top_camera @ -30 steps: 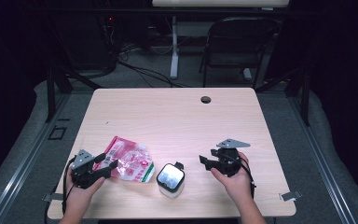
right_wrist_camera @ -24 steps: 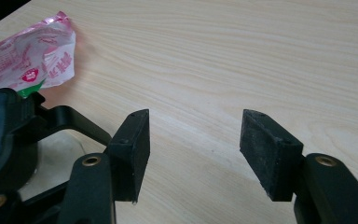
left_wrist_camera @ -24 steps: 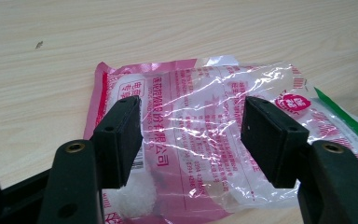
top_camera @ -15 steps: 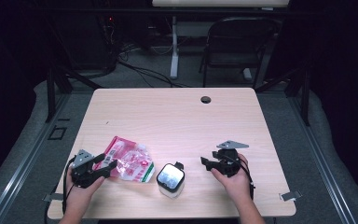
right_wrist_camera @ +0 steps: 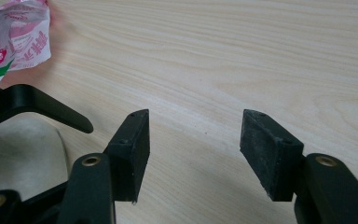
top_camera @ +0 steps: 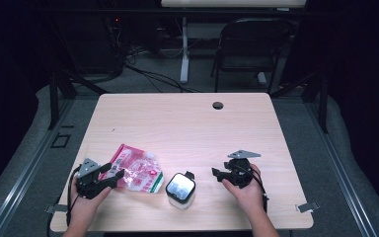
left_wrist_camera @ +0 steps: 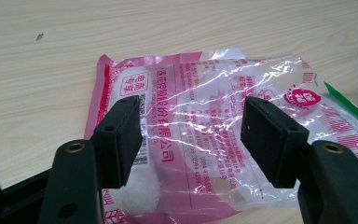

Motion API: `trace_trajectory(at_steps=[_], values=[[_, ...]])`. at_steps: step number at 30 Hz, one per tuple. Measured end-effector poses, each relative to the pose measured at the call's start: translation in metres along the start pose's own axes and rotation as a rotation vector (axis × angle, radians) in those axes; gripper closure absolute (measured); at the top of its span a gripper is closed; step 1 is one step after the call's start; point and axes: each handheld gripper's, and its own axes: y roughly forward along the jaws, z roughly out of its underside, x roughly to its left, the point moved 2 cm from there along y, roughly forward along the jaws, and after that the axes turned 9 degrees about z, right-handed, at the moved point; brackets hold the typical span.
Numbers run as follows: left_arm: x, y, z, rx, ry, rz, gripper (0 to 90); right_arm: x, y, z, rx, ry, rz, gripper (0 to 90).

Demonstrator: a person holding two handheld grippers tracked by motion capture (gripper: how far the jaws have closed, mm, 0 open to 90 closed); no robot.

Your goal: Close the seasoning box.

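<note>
1 pale wooden table (top_camera: pixel 187 123), dark room.

right gripper (top_camera: pixel 216 173) drawn slightly nearer person

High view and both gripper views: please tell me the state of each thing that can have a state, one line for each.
Left gripper: open, jaws apart over the bag.
Right gripper: open, over bare table, holding nothing.
Pink plastic bag: lying flat, crinkled; whether sealed, I cannot tell.
White container: upright, black lever at its lid; whether latched, I cannot tell.
Folding chair: unfolded, behind the table.
</note>
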Motion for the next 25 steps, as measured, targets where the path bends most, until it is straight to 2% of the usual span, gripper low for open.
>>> trace_trajectory(at_steps=[11,25], values=[[0.0003,0.0001,0.0001,0.002,0.000,-0.001,38.2,0.0019,0.0012,0.0005,0.002,-0.012,-0.002,42.3],[0.0009,0.0005,-0.0006,-0.001,0.001,-0.002,38.2,0.0024,0.0000,0.0003,-0.008,-0.002,-0.003,42.3]])
